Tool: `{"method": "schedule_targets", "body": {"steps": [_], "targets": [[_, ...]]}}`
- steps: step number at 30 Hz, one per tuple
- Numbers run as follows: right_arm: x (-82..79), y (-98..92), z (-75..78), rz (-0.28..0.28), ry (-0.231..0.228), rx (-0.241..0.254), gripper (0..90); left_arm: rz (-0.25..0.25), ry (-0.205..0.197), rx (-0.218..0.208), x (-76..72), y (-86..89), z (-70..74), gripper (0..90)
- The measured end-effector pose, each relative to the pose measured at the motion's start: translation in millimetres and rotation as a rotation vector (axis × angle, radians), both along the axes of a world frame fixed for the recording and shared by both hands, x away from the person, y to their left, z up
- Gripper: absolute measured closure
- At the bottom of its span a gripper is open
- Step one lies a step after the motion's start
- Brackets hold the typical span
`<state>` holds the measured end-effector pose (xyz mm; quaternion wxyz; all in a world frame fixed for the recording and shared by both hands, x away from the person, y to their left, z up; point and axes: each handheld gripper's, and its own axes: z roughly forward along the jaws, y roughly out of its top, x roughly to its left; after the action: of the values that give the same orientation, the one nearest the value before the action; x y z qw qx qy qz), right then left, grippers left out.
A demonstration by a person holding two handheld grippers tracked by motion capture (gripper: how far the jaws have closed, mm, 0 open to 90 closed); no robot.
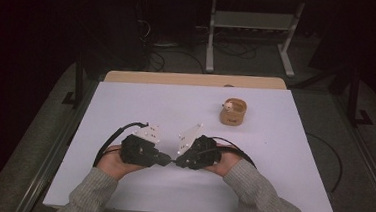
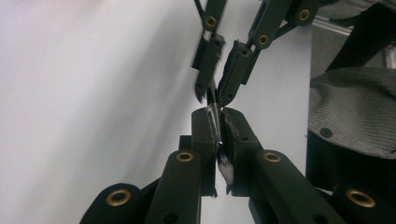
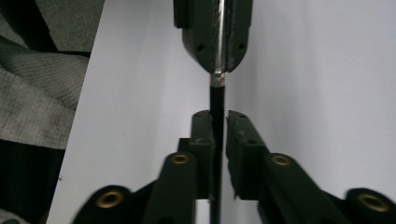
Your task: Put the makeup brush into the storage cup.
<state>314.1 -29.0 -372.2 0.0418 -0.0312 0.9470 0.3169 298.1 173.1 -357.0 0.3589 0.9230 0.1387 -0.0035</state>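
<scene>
Grey sleeves (image 1: 265, 194), white table (image 1: 141, 102), dark room with cables (image 1: 177, 55).

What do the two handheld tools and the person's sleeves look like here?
Both tools, left and right, are black, with linked jaw arms pinned by brass-coloured rivets. Each carries a pale three-cornered plate dotted with small holes on top, and a black cable loops away behind it. The person wears grey ribbed knit sleeves.

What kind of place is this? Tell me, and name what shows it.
Probably a lab or recording workspace: a plain white table on a grey floor, loose cables beyond it, and a metal-framed bench at the back.
</scene>
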Motion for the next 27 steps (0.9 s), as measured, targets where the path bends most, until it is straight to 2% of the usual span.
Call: {"method": "schedule_targets", "body": {"steps": [5, 8, 9, 12, 14, 17, 20, 23, 24, 27], "targets": [[-0.5, 1.4, -3.9, 0.014, 0.033, 0.007, 83.2, -0.005, 0.015, -0.012, 0.0, 0.6, -0.5, 82.9], [1.7, -2.0, -4.4, 0.001, 0.046, 0.046, 83.4, 0.008, 0.014, -0.05, 2.2, 4.3, 1.5, 76.0], [3.5, -4.2, -4.9, -0.004, 0.064, 0.077, 83.4, 0.014, 0.02, -0.058, 2.5, 5.2, 1.9, 74.8], [5.4, -6.8, -6.2, -0.015, 0.08, 0.119, 83.4, 0.039, 0.033, -0.089, 3.1, 7.8, 4.0, 74.4], [5.5, -6.4, -7.7, -0.017, 0.073, 0.125, 83.4, 0.04, 0.038, -0.109, 3.7, 8.8, 5.6, 75.9], [4.9, -4.7, -9.8, -0.016, 0.061, 0.136, 83.3, 0.039, 0.029, -0.101, 5.0, 9.3, 7.3, 83.2], [4.5, -3.1, -9.8, -0.02, 0.056, 0.14, 82.9, 0.038, 0.015, -0.089, 5.0, 8.8, 9.3, 84.0], [2.8, -0.6, -5.4, -0.034, 0.025, 0.112, 79.9, 0.054, 0.012, -0.077, 4.8, 7.3, 11.6, 84.1], [2.1, 0.1, -2.9, -0.044, 0.021, 0.11, 76.0, 0.055, 0.005, -0.061, 4.7, 6.0, 12.6, 84.1], [2.3, 2.1, 4.9, -0.054, 0.019, 0.103, 76.8, 0.065, -0.007, -0.028, 3.0, 0.7, 15.0, 84.1]]}}
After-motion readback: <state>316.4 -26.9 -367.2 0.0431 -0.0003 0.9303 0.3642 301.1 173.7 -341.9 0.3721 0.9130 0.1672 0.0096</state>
